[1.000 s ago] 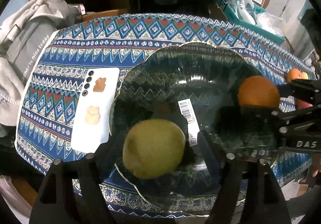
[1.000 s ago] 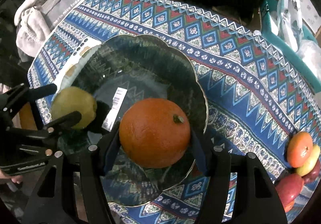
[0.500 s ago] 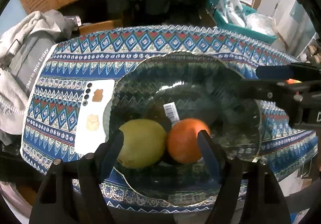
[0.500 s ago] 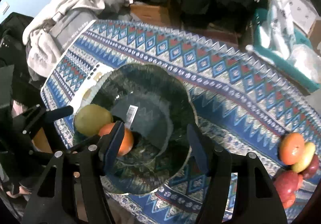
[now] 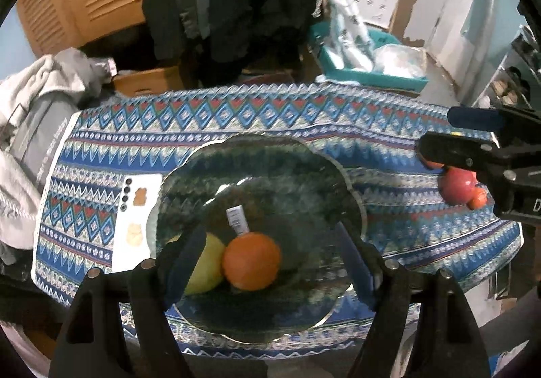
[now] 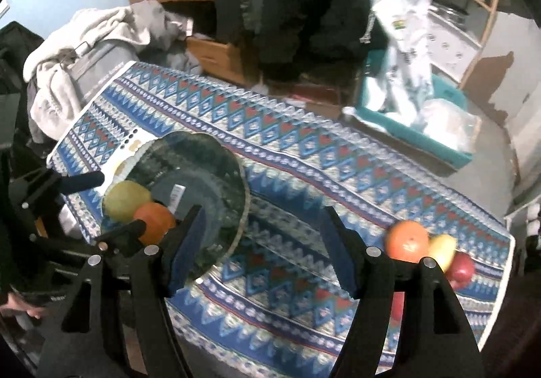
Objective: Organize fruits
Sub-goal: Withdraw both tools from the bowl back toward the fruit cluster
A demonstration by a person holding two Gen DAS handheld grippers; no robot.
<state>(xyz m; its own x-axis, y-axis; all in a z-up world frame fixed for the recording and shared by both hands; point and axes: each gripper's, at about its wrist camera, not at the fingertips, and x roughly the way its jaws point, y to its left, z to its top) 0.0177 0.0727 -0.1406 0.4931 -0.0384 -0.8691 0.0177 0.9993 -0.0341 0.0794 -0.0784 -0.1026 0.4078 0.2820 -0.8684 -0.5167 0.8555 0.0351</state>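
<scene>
Zigzag-woven tablecloth (image 5: 389,144) – scalloped glass bowl (image 5: 348,181) cradling round orange (image 5: 252,261) – both hand-held grippers spread, gripping nothing.

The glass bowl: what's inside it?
The bowl holds an orange touching a yellow-green fruit, plus a barcode sticker. A gripper finger hides part of the yellow-green fruit.

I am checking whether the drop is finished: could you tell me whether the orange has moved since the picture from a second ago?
Yes. The orange left the right gripper, whose jaws have just been opening, and now rests in the glass bowl against the yellow-green fruit.
</scene>
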